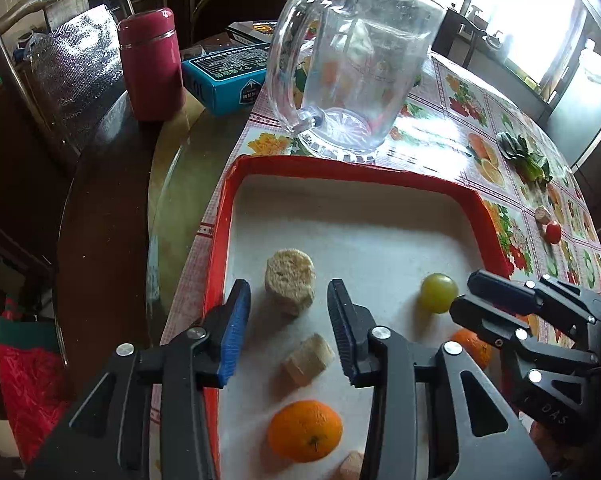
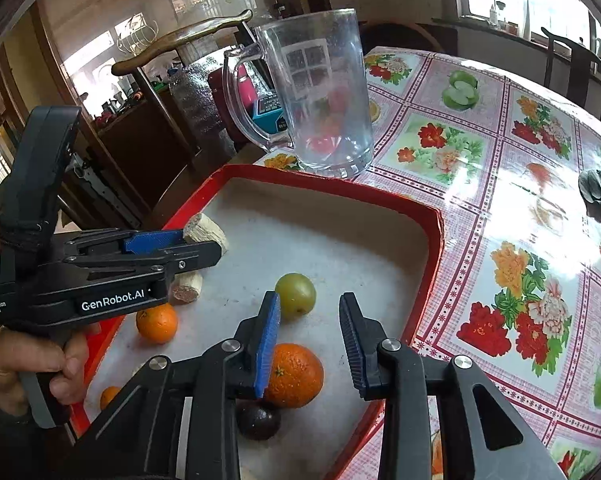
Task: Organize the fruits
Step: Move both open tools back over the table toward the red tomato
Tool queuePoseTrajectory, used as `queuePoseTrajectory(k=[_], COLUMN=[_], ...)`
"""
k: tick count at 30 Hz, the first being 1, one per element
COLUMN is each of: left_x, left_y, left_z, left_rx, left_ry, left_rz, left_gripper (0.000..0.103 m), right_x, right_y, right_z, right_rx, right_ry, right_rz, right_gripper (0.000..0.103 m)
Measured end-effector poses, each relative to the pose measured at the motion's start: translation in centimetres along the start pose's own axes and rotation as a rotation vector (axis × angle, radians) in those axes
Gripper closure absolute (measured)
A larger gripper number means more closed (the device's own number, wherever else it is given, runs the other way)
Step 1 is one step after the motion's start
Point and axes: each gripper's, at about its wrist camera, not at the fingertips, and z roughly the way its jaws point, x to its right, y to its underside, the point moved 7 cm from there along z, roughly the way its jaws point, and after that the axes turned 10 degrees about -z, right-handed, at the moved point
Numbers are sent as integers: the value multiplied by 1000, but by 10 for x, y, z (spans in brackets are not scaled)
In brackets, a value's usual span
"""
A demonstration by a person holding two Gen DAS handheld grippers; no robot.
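A red-rimmed tray (image 1: 352, 174) (image 2: 432, 236) holds oranges (image 1: 305, 431) (image 2: 294, 375), a green grape (image 1: 439, 292) (image 2: 295, 295), two beige corn-like chunks (image 1: 290, 286) (image 1: 308, 359) and a dark round fruit (image 2: 258, 420). My left gripper (image 1: 290, 330) is open and empty above the tray, over the beige chunks. My right gripper (image 2: 310, 346) is open and empty above the large orange, just this side of the grape. The right gripper also shows in the left wrist view (image 1: 466, 296).
A clear glass mug (image 1: 352, 68) (image 2: 316, 92) stands just behind the tray. A maroon flask (image 1: 150, 64) and a teal box (image 1: 224, 76) stand at the far left. Leafy greens (image 1: 524, 156), a small tomato (image 1: 553, 232) lie on the floral tablecloth at right.
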Motion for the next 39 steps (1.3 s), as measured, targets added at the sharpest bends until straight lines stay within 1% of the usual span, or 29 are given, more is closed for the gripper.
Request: queuePoseTrajectory(k=[4,8,13,16,20,25,31,34,39], left_x=[4,13,35,52,78,109,141,155,175], left_y=[8,14,23,29,37,45,55,60,64], left_z=[-14,-28,-40,-44,-47,-47,-45,-43,-40], left_rx=[22,45,57,58,53,39,24,19,18], left_ry=[5,22,60,82,111,145,183,195,210], left_rz=[10,21,41,61,98,130,168,184,204], left_gripper=[48,47,44,44,44,44,43,40,39], right_x=[3,13,36,54,80,109,136,146,166], right_y=[4,15,42,61,82,102,118,124,129], right_z=[-26,-51,-80,-96,-114,-134,-146,-149,-144], right_rx=[40,73,86,88,99,107,110,110,108], right_ry=[1,4,31,50,84,113,146,160,186], right_rz=[17,54,111,159,218,268,305,314,318], right_gripper=[70,70,70,70,65,65,64,59,58])
